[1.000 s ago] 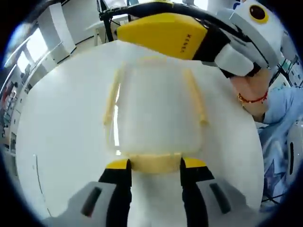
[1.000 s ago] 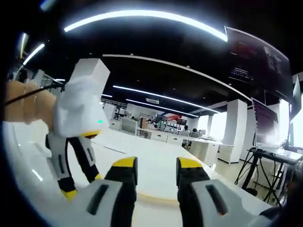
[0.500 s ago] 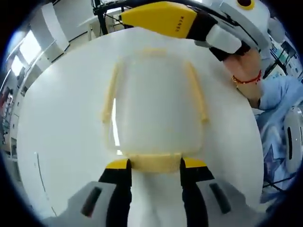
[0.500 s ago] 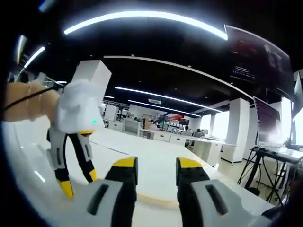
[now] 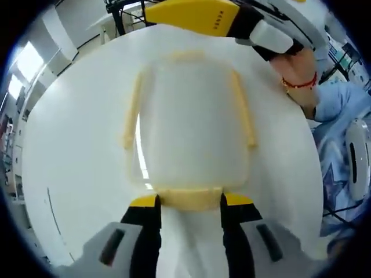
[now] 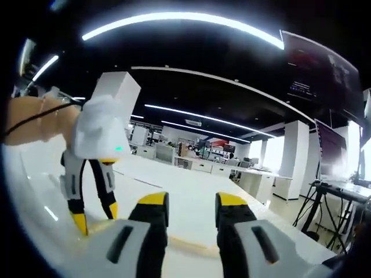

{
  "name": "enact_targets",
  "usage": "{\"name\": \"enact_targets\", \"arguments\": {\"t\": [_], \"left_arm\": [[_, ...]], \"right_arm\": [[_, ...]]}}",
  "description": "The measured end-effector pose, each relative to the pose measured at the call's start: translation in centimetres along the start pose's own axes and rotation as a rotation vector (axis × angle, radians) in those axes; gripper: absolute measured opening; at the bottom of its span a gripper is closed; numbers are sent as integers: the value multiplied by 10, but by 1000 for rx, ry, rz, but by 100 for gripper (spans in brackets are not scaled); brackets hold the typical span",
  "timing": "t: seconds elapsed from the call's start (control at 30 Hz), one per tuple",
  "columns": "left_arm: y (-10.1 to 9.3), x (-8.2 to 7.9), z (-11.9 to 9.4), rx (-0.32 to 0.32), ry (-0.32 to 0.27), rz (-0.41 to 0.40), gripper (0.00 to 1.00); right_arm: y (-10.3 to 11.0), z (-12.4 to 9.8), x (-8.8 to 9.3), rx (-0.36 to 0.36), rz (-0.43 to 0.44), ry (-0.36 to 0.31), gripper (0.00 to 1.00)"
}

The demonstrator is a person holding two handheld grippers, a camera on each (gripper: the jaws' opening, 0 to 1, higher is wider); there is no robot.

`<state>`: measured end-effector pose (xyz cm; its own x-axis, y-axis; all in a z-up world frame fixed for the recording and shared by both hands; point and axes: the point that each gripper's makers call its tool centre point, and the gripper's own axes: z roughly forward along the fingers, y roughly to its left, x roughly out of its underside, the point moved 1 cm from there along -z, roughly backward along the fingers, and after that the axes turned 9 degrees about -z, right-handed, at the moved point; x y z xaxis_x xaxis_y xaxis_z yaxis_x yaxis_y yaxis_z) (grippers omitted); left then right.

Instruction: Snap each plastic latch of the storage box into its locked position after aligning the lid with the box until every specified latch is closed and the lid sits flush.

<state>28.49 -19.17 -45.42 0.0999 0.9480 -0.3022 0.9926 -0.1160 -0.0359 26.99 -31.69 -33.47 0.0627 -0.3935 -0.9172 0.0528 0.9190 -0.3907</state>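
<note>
Left gripper view: left tongs point(image 5: 188, 201) stood open astride the storage box's point(image 5: 190, 124) near-edge latch point(image 5: 190, 198); stiff, slippery plastic; right tongs point(image 6: 190, 201) open, empty.

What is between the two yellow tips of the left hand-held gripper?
In the left gripper view, the cream latch on the near end of the storage box lies between the left hand-held gripper tips.

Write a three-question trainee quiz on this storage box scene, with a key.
1. True or false: the left gripper has its jaws on either side of the near latch.
2. What colour are the storage box latches?
3. The right gripper is at: A) the box's far end, B) its near end.

Key: 1 true; 2 pale yellow; 3 A.
</note>
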Motion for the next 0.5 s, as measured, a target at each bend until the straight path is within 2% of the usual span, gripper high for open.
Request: {"name": "enact_targets", "arguments": {"t": [0.5], "left_arm": [[1, 3, -1, 1, 63, 33, 40]], "right_arm": [[6, 1, 1, -36, -17, 15, 31]]}}
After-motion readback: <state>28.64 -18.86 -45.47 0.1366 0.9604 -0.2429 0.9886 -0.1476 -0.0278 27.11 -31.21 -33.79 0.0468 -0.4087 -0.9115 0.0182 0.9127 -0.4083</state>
